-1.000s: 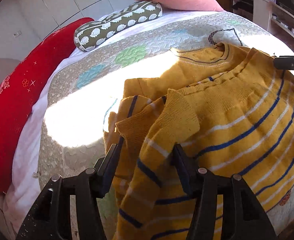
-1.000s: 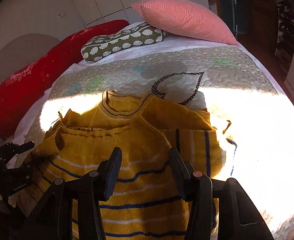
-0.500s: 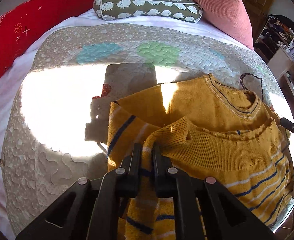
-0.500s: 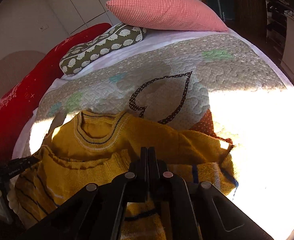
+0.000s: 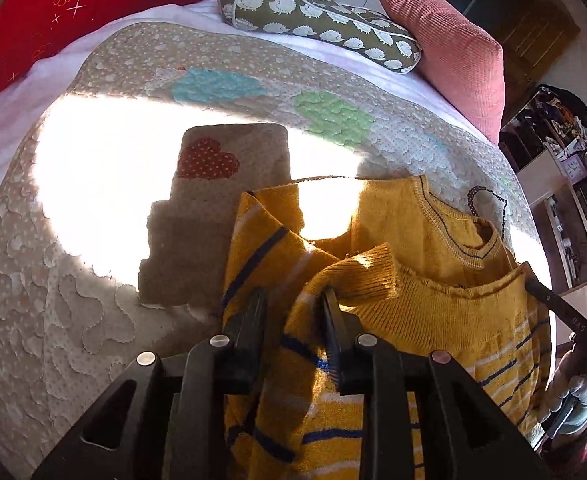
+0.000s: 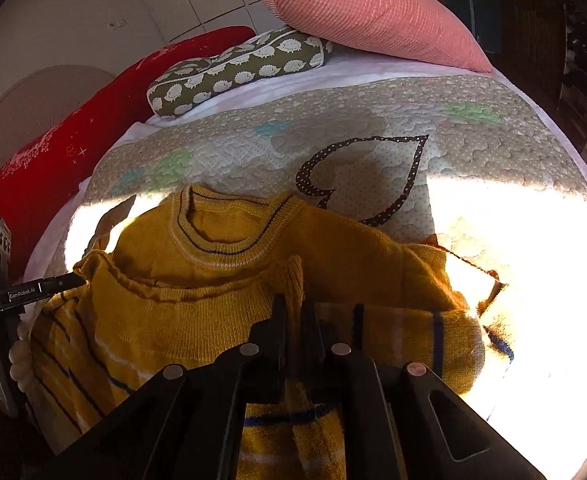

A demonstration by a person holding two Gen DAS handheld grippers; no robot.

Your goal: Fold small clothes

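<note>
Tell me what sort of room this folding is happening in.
Most likely a bedroom: the yellow striped sweater lies on a quilted bedspread, with a pink pillow and a hedgehog-print cushion at the head.

A small mustard-yellow knitted sweater [image 6: 221,280] with blue and white stripes lies on the quilted bed [image 6: 493,120], neckline toward the pillows. Its striped lower part is folded up over the chest, the ribbed hem just below the collar, sleeves tucked under.
</note>
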